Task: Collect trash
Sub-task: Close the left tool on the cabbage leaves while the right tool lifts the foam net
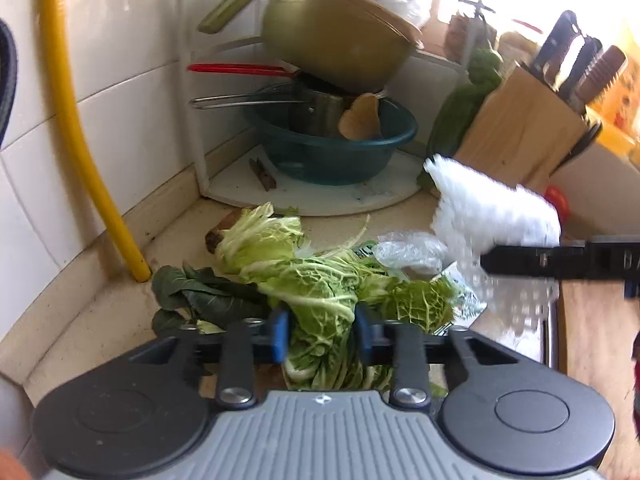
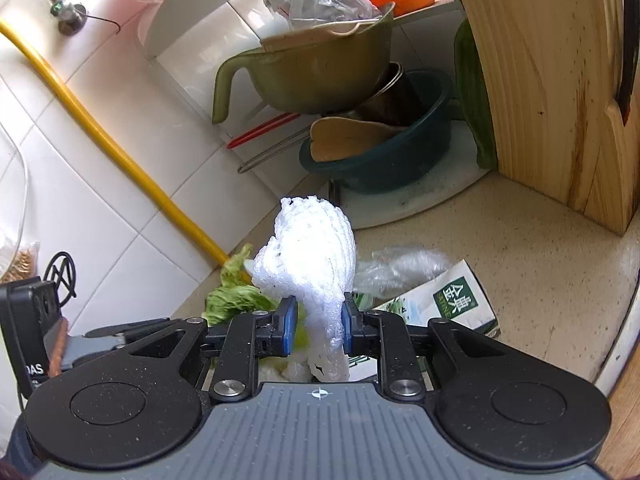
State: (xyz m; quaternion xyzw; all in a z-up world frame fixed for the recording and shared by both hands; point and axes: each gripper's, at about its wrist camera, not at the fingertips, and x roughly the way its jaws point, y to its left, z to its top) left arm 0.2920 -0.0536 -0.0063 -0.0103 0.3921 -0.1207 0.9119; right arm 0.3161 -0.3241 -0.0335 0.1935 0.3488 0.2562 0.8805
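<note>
On the counter: cabbage leaves [image 1: 316, 292], clear plastic wrap [image 1: 412, 252], green-and-white carton [image 2: 448, 304].
Left gripper [image 1: 322, 338]: blue pads closed on the cabbage leaves.
Right gripper [image 2: 318, 326]: pinching white foam net [image 2: 310, 260], raised above the scraps.
Behind: teal basin [image 1: 332, 152] with olive colander [image 1: 336, 52] on a corner rack; knife block [image 2: 560, 92] at right.
Wall side: yellow hose [image 1: 76, 120] meets the counter beside the leaves.
Right view only: the carton's print; left view shows dark greens [image 1: 200, 292].
</note>
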